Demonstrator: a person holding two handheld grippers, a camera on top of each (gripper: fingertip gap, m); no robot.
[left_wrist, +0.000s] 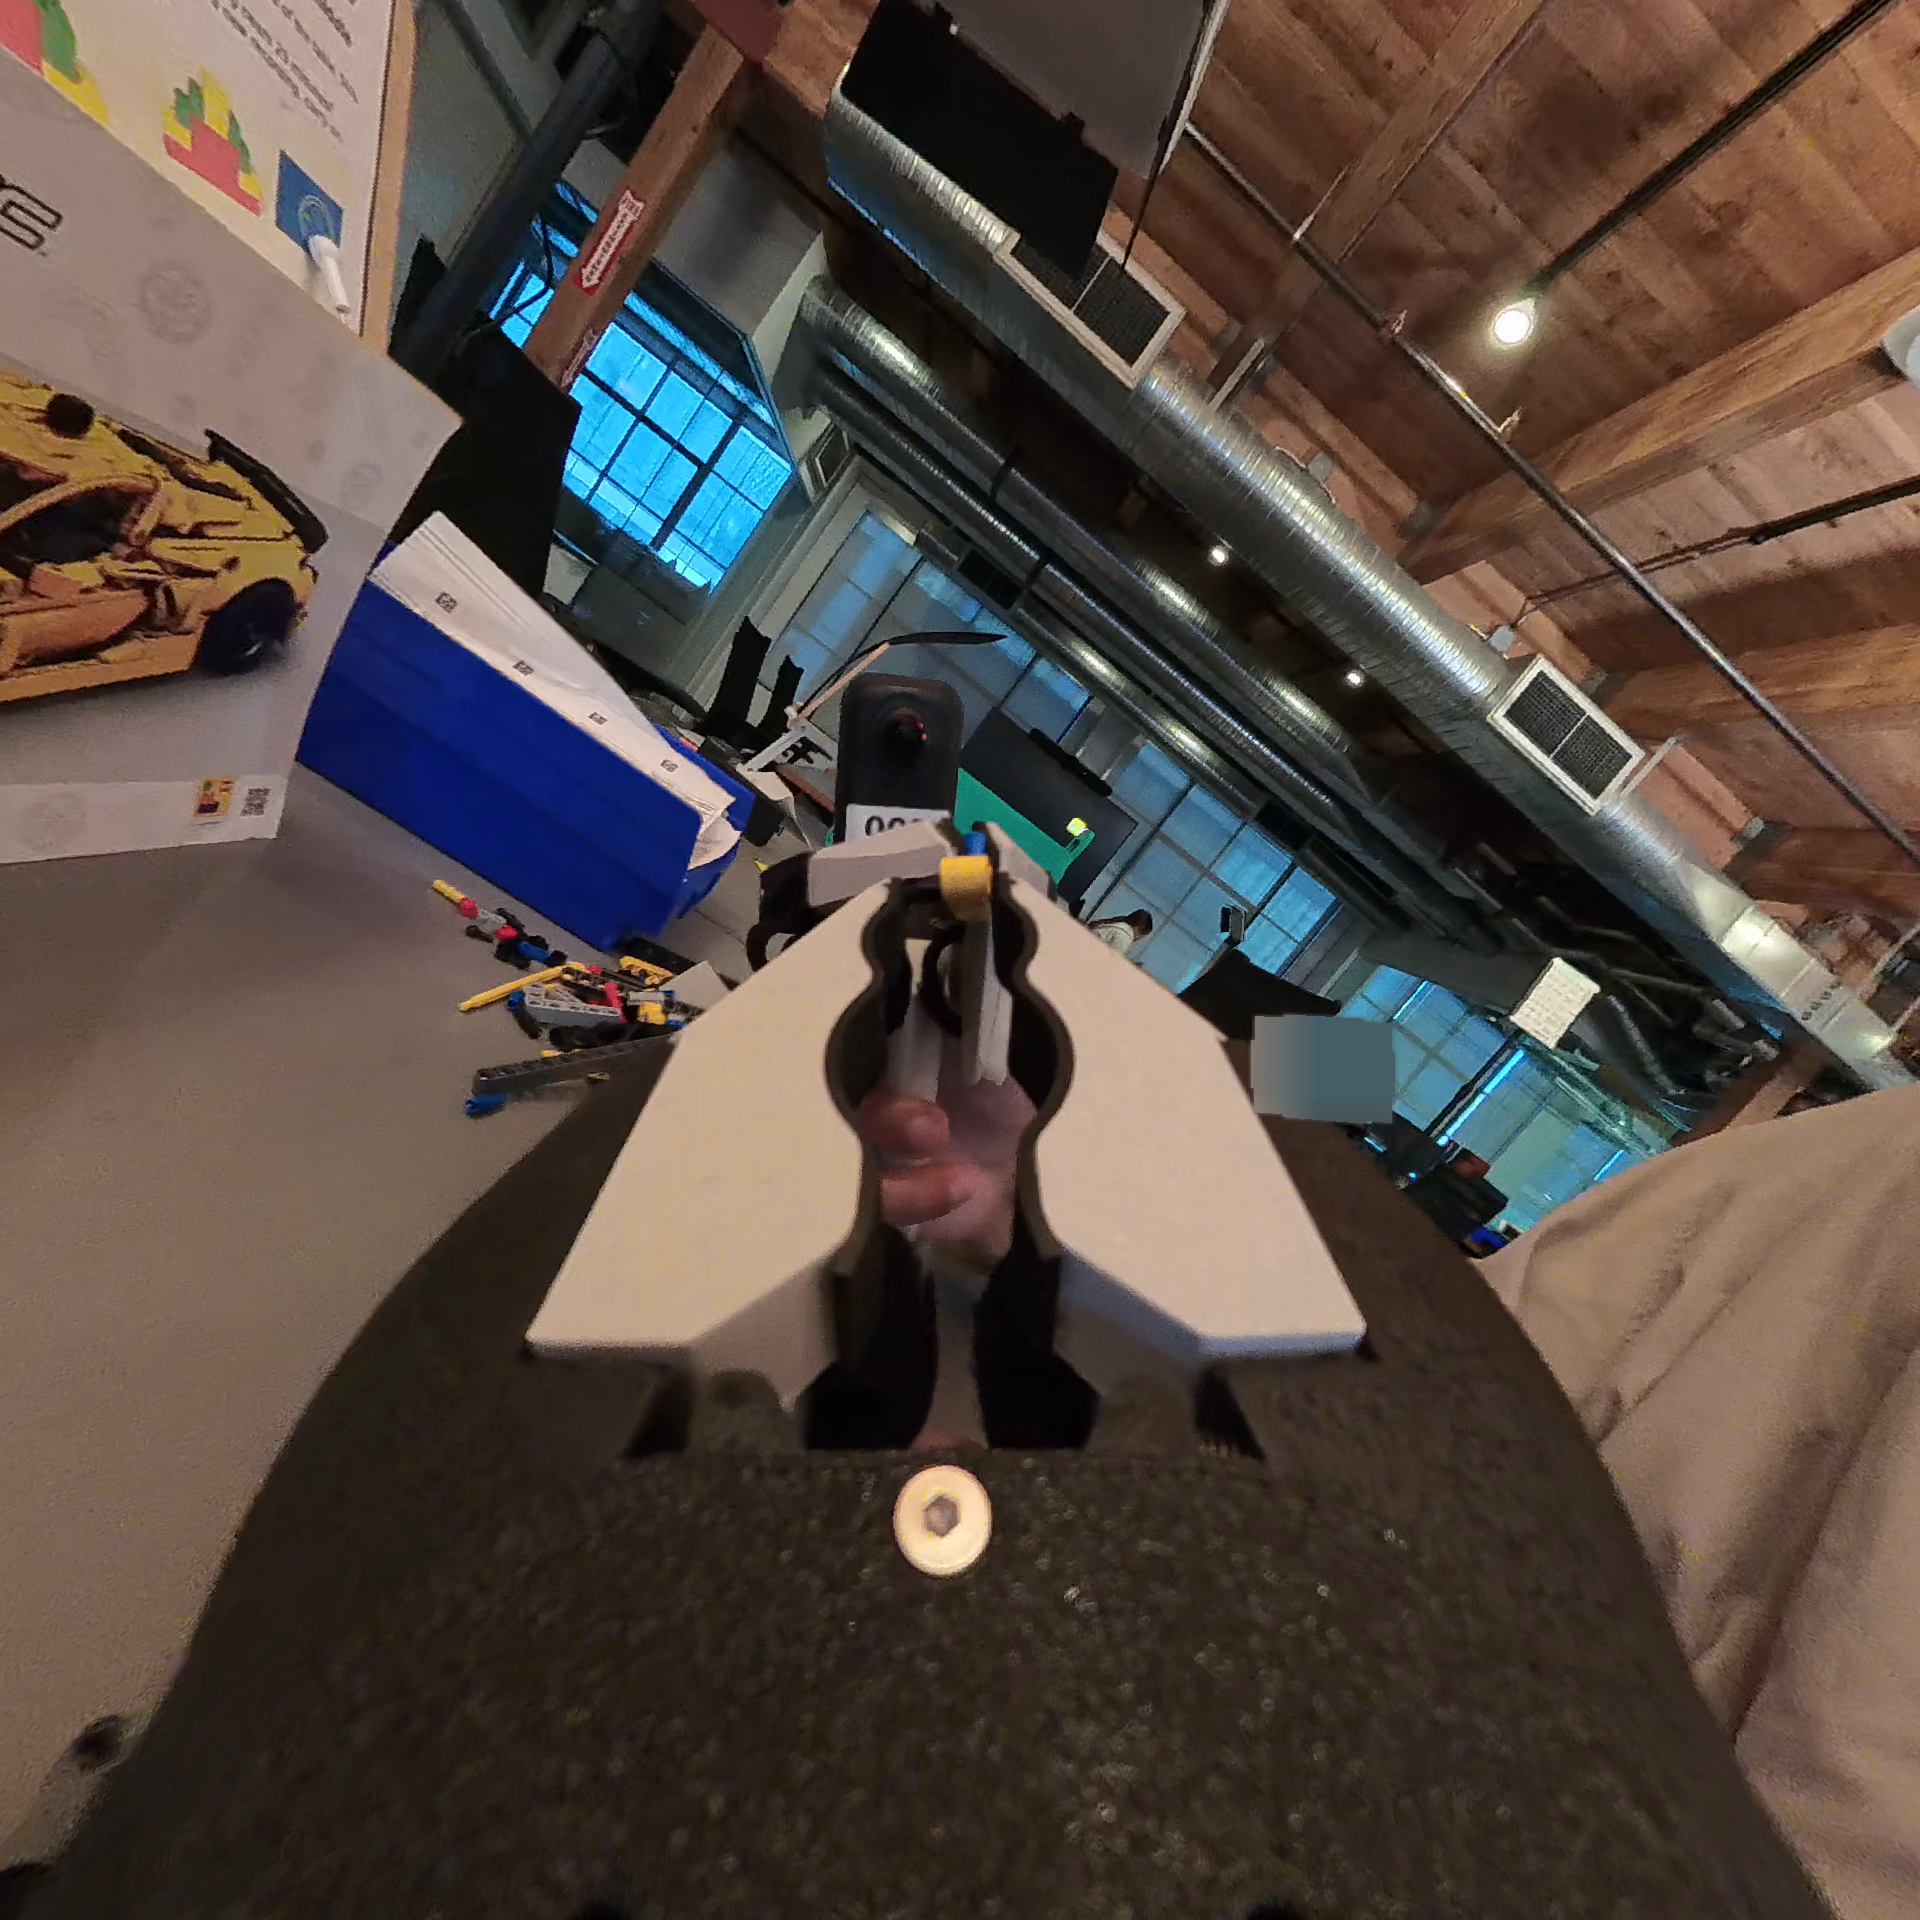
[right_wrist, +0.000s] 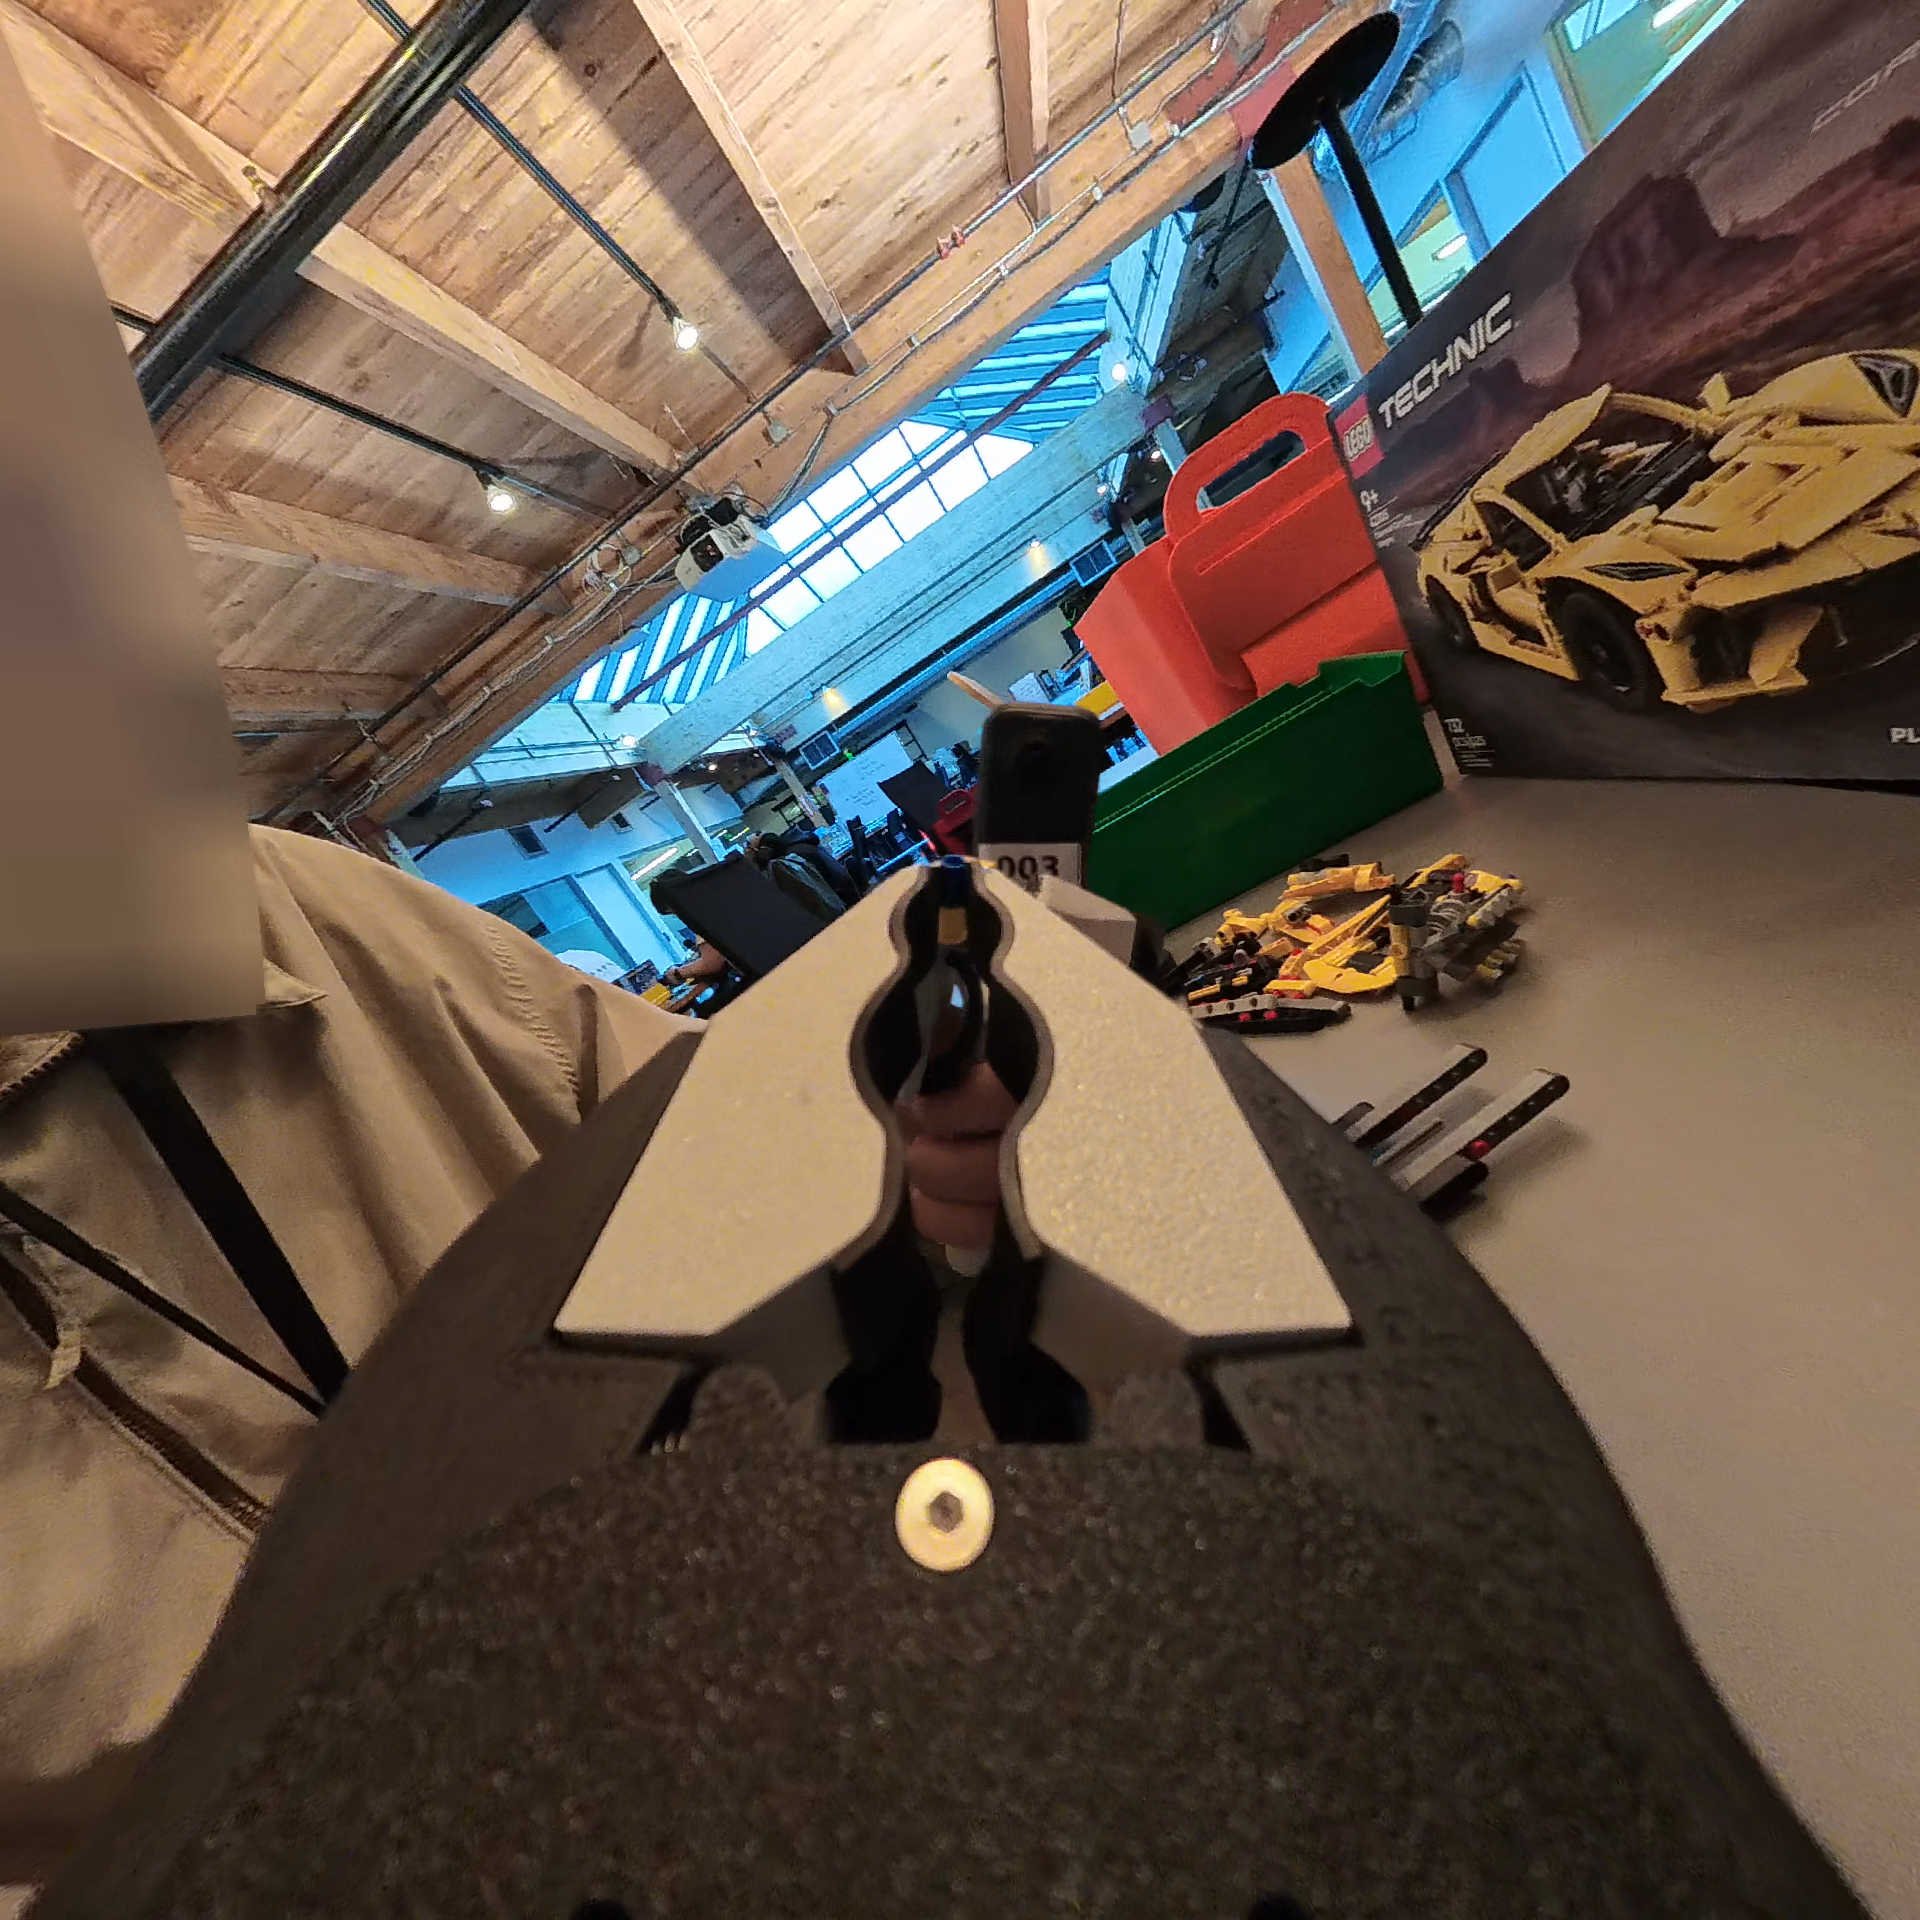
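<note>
My left gripper (left_wrist: 961, 842) is raised above the grey table (left_wrist: 208, 1039), its jaws shut on a small yellow piece (left_wrist: 964, 885) with a blue pin on top. My right gripper (right_wrist: 951, 878) meets it tip to tip and is shut on the same small blue-and-yellow piece (right_wrist: 951, 909). The other gripper's grey finger (left_wrist: 873, 868) and black camera (left_wrist: 899, 743) show just beyond my left tips. The left gripper's camera (right_wrist: 1039, 779) shows beyond my right tips. A hand (left_wrist: 940, 1174) shows through the gap between the jaws.
A blue bin (left_wrist: 499, 758) with white paper, a toy-car box (left_wrist: 156, 582) and loose pieces (left_wrist: 582, 997) lie on the table. The right wrist view shows a green bin (right_wrist: 1268, 790), a red carrier (right_wrist: 1236, 582), a part-built yellow model (right_wrist: 1371, 935) and dark beams (right_wrist: 1455, 1122). A beige sleeve (right_wrist: 364, 1091) is close. Less than 4 cm separates the two grippers' tips.
</note>
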